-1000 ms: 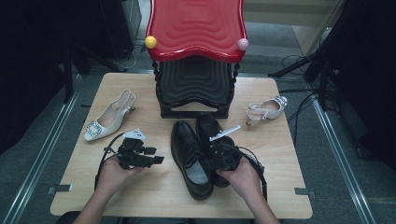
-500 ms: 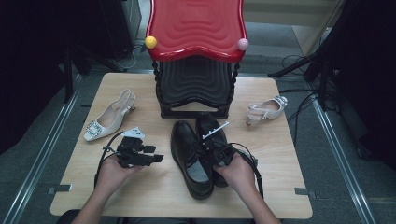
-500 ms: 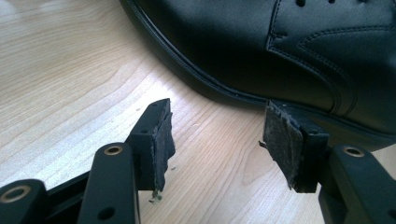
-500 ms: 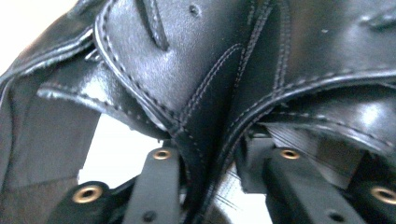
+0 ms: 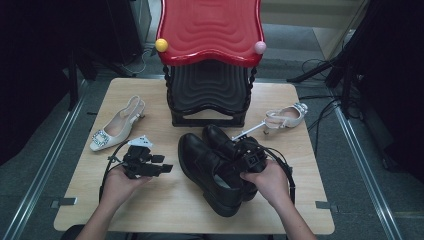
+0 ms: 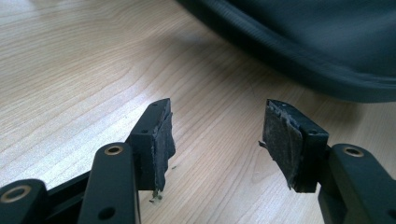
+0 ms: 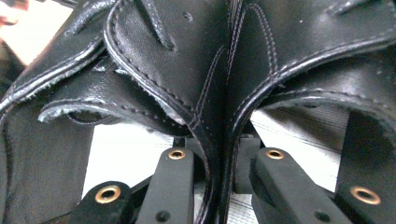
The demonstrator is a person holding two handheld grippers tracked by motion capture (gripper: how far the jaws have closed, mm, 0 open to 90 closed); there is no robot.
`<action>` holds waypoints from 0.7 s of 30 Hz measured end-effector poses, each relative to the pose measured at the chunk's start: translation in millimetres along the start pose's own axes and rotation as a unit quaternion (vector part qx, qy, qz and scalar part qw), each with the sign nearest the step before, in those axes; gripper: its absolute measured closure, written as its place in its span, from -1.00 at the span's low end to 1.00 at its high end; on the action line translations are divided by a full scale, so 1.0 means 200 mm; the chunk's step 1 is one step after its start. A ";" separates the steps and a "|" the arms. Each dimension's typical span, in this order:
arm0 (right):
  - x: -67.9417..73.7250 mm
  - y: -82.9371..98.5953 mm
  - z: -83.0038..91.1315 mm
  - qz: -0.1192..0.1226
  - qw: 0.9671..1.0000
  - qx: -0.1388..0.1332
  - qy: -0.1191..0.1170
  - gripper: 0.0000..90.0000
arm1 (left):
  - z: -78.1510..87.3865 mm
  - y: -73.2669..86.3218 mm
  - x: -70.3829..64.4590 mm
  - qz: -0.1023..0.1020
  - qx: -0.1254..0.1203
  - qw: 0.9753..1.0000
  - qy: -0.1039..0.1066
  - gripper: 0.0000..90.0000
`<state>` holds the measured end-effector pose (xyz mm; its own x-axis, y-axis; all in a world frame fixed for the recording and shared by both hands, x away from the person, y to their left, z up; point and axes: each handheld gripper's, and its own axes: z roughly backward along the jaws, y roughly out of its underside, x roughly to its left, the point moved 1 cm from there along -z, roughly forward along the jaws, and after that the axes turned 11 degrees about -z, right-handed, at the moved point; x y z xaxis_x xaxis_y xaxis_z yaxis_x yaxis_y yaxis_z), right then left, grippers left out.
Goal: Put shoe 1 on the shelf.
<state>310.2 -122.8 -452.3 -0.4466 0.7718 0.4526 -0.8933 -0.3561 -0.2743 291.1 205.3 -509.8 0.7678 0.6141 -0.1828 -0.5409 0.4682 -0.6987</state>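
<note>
The wooden table [image 5: 165, 210] carries a red-topped black stand [image 5: 210, 60] at its far middle edge, which closes off the back centre. Bare wood lies open along the near edge and in the left front corner.

A pair of black leather shoes [image 5: 210, 167] lies side by side in the middle of the table, just in front of the stand, their heels toward the person. The right gripper [image 5: 250, 156] sits over them; in the right gripper view its jaws are closed on the two inner collars of the shoes [image 7: 219, 93], pressed together between them.

The left gripper [image 5: 145, 162] rests low over bare wood just left of the shoes, jaws apart with nothing between them [image 6: 215, 135]; the left shoe's sole edge [image 6: 299, 60] lies just beyond its tips.

A white slingback heel [image 5: 115, 125] lies near the left edge, and a pale strappy sandal [image 5: 285, 117] near the right edge, both well apart from the black pair.
</note>
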 end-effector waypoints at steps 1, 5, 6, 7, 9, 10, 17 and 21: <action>0.01 0.00 0.01 0.000 1.000 -0.002 -0.006 0.83 | 0.00 0.00 0.00 0.000 0.001 1.000 -0.001 -0.05; 0.08 -0.02 0.08 0.016 1.000 -0.010 -0.020 0.83 | 0.01 0.00 0.01 0.004 -0.002 1.000 -0.003 -0.05; 0.10 -0.03 0.10 0.021 1.000 -0.015 -0.018 0.83 | 0.01 0.00 0.01 0.005 -0.002 1.000 -0.003 -0.05; 0.12 -0.04 0.12 0.026 0.999 -0.020 -0.018 0.83 | 0.01 0.01 0.01 0.005 -0.003 1.000 -0.003 -0.05; 0.14 -0.06 0.16 0.030 0.999 -0.029 -0.018 0.83 | 0.01 0.01 0.02 0.005 -0.005 1.000 -0.004 -0.05; 0.15 -0.08 0.19 0.029 0.999 -0.036 -0.020 0.83 | 0.02 0.01 0.02 0.006 -0.006 1.000 -0.004 -0.05; 0.16 -0.22 0.36 0.015 0.995 -0.092 -0.020 0.82 | 0.02 0.01 0.03 0.007 -0.003 1.000 -0.006 -0.05; 0.13 -0.33 0.43 -0.007 0.992 -0.128 -0.014 0.82 | 0.01 0.01 0.03 0.006 -0.002 1.000 -0.004 -0.05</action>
<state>353.1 -125.0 -349.2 -0.4396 0.7593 0.4798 -0.8585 -0.1981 -0.4730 292.9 211.1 -510.3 0.7588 0.6246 -0.1846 -0.5477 0.4585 -0.6998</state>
